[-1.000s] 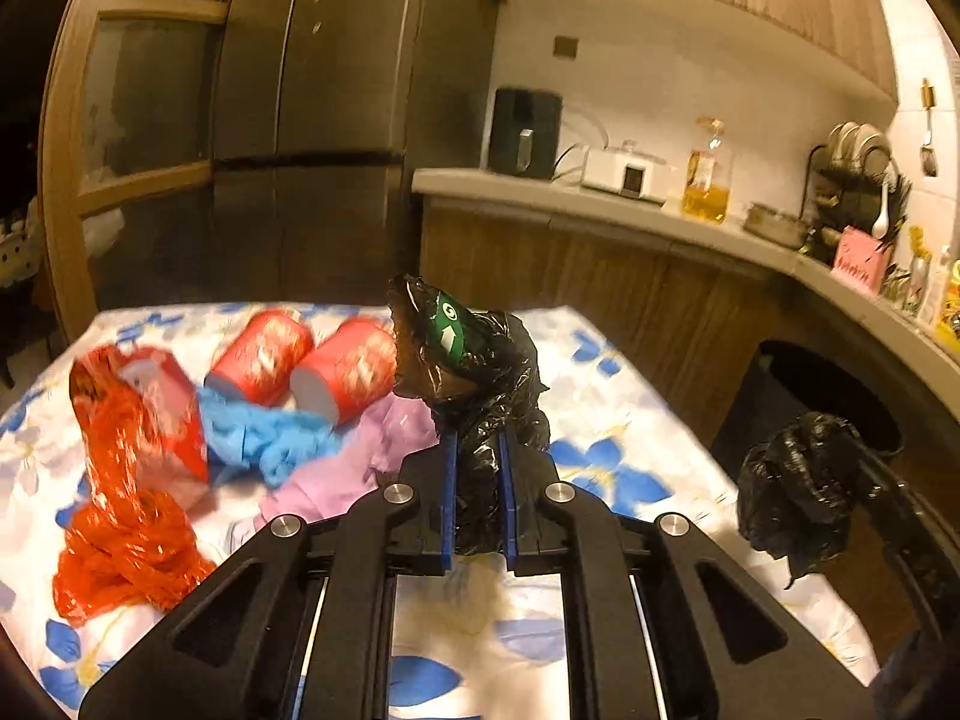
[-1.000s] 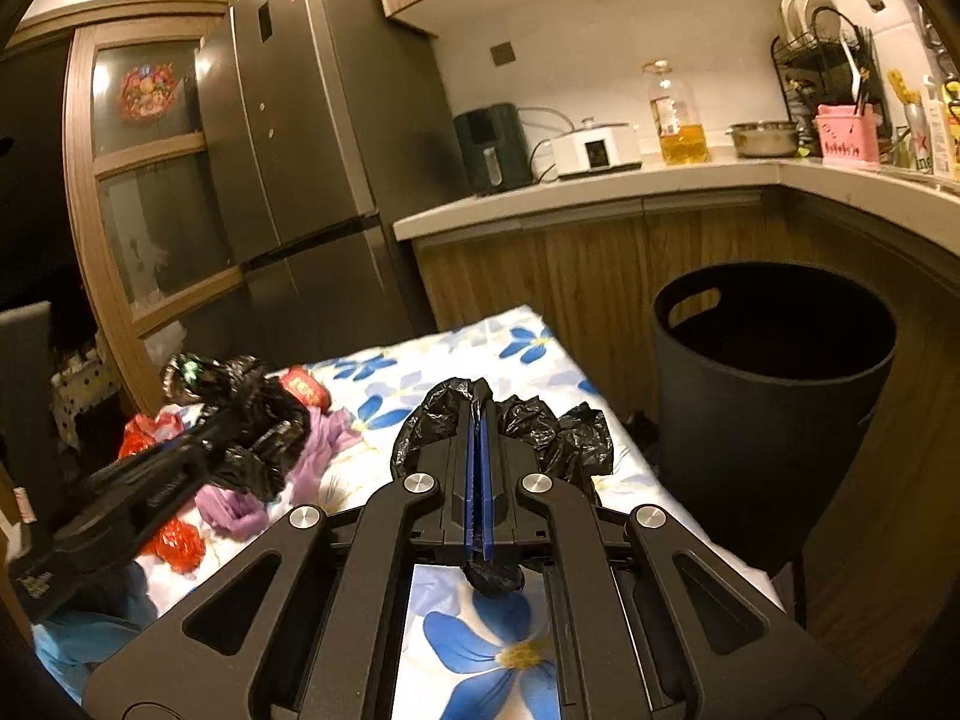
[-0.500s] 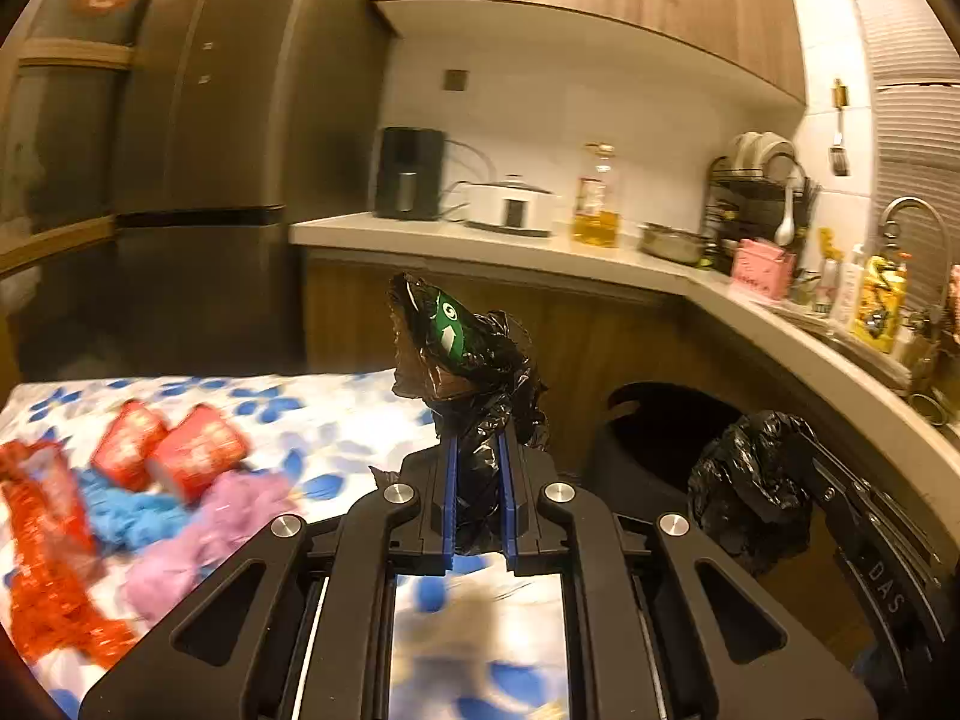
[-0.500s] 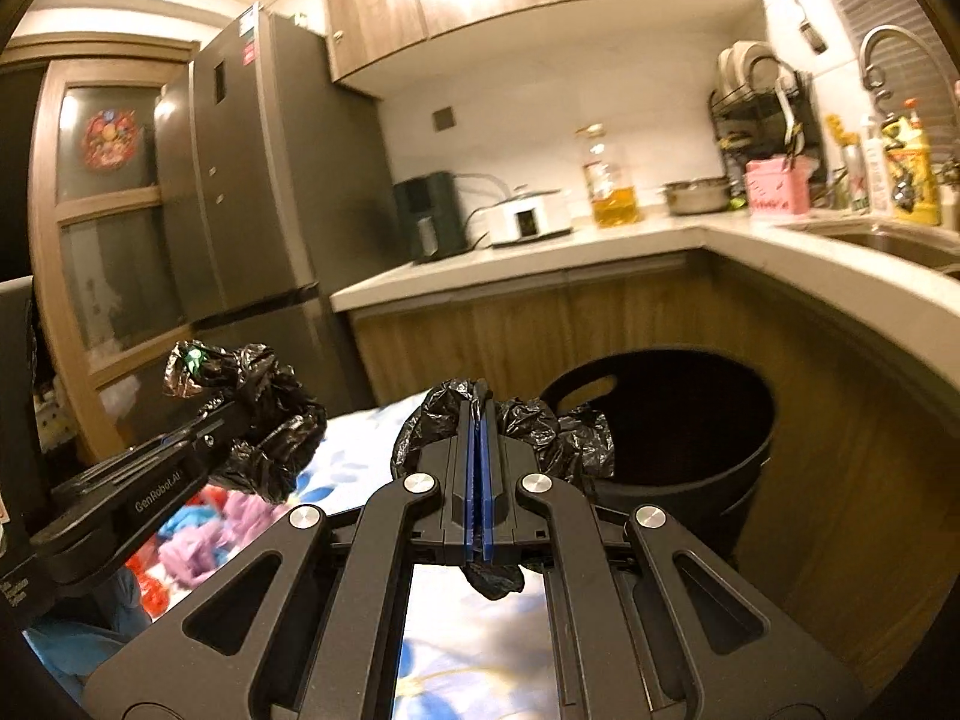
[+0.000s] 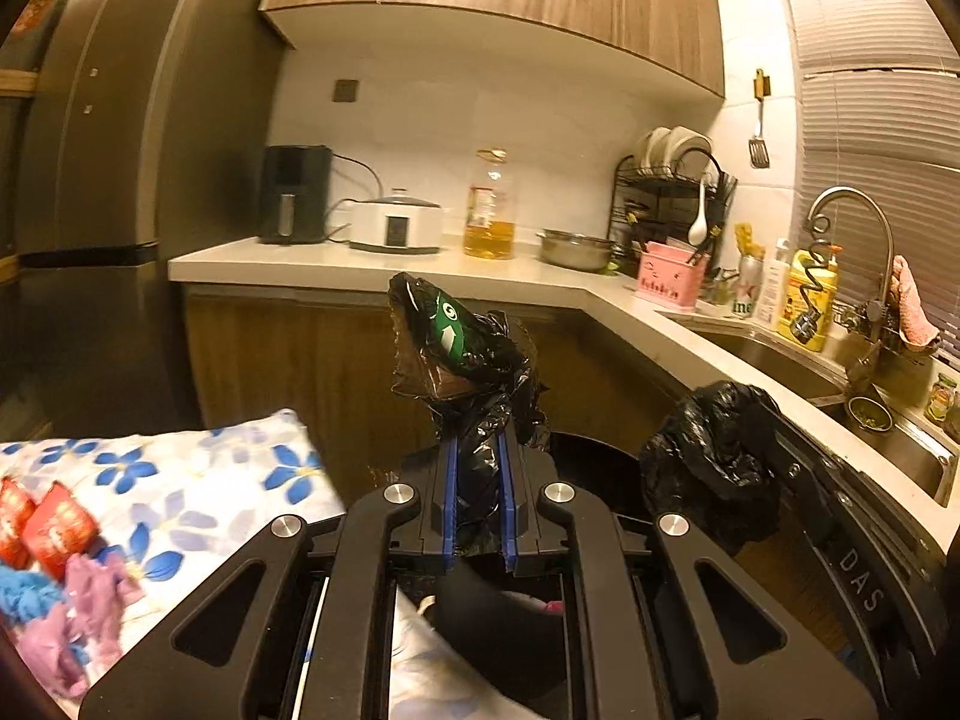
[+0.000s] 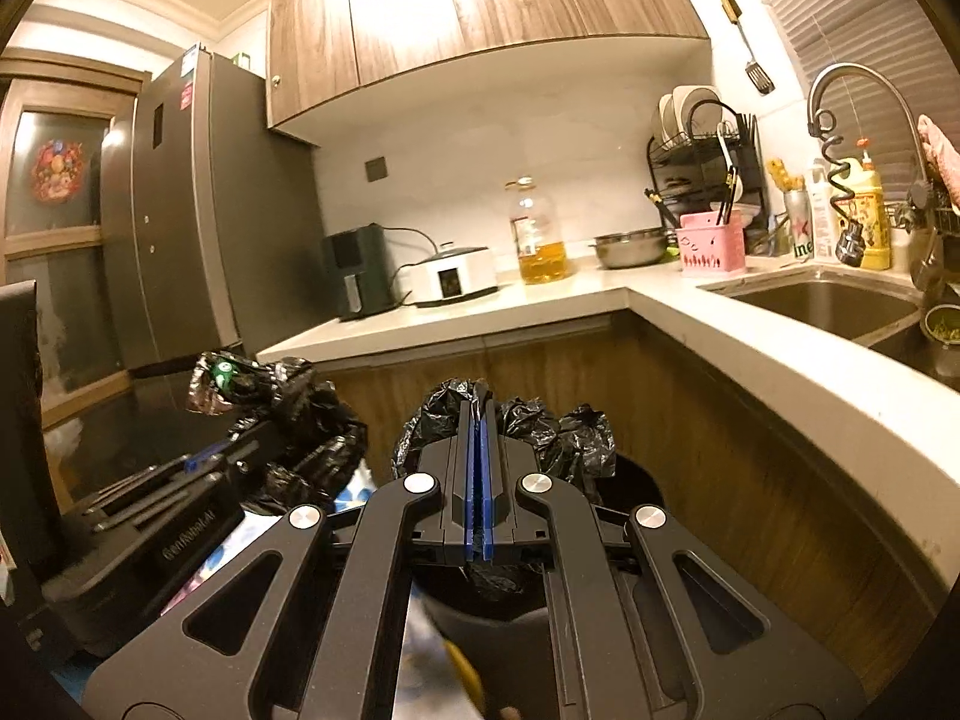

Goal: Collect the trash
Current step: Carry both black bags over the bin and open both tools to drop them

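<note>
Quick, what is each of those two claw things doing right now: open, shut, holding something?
Left gripper: shut on the black trash bag.
Right gripper: shut on the same black bag.

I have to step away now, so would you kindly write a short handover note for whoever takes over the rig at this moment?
Left gripper: shut on a bunched part of the black trash bag, held up in the air.
Right gripper: shut on another part of the bag.
Both grippers hang over the black bin, which stands beside the counter.
Red cups and blue and purple scraps lie on the flowered table.
Done: bag picked up and brought to the bin.
Left: probably fit the bag into the bin, then collect the trash from the table.
</note>
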`<state>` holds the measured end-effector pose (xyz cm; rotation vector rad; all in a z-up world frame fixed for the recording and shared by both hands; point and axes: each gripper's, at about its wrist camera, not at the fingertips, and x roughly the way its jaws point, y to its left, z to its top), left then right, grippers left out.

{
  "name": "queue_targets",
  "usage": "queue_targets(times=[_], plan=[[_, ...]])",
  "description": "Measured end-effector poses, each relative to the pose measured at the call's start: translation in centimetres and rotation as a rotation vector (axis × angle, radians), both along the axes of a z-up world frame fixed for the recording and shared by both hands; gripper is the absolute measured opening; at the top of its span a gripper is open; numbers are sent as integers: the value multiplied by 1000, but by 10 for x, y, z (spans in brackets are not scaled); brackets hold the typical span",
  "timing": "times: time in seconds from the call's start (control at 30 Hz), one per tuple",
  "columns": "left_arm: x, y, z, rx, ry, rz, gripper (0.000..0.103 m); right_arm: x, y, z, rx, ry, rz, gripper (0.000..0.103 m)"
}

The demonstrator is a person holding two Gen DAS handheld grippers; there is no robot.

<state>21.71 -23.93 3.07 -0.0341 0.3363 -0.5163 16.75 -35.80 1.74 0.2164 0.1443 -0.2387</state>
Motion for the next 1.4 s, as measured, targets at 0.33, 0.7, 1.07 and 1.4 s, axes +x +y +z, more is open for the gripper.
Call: queue_targets(times=[0.33,0.7,1.07,1.4], plan=[[19,-32,-14,31,24,-34,11,20,-25,-7,12,24,-14,2],[35,-44,-20,51,36,-42,11,38,-33,-16,23,51,-3,2],[44,-55,-29,74,46,-91,13,49,-41,-22,38,78,0,2],[53,-56,-38,89,68,-107,21,56,-44,-28,44,92,-3,3]])
